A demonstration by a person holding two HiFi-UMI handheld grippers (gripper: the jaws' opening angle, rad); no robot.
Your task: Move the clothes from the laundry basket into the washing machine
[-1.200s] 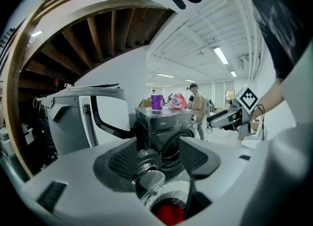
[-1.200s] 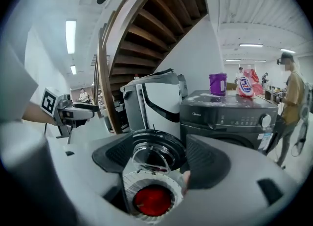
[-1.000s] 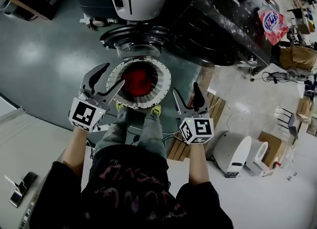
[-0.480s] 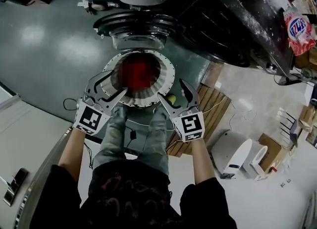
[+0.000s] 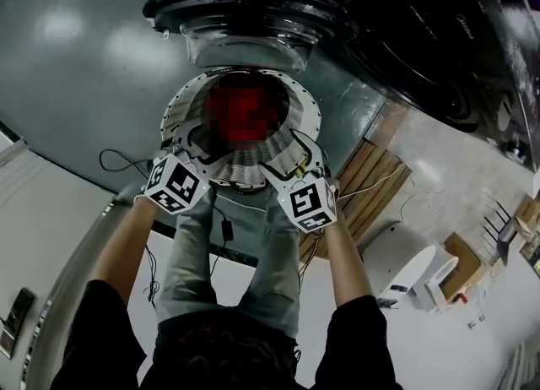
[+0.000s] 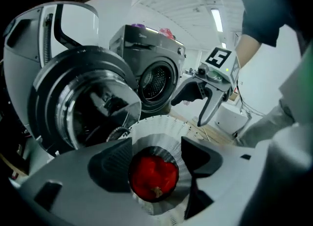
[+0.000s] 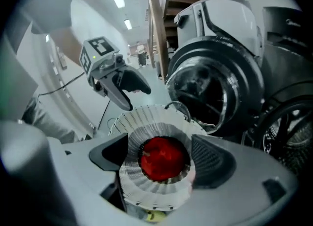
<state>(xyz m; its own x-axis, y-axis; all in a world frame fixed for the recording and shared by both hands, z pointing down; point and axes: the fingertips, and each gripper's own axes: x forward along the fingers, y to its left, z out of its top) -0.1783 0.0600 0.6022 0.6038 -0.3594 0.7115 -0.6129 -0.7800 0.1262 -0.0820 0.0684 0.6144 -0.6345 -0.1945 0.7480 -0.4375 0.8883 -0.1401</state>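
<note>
Red clothes [image 6: 152,178] sharp only in gripper views; left claw [image 6: 156,146], right claw [image 7: 160,155] just spread wider, empty

The laundry basket [image 7: 146,122] is white with fine ribbed slats; the clothes [image 7: 163,157] inside are bright red. The washing machine [image 7: 217,22] is white (door ring black). Marker cubes [image 5: 177,184] show black-and-white squares.

Washing machine [image 5: 245,10] cut by head view's top edge; near rim of laundry basket [image 5: 175,114] hidden behind left gripper [image 5: 201,148], right gripper [image 5: 285,152]
</note>
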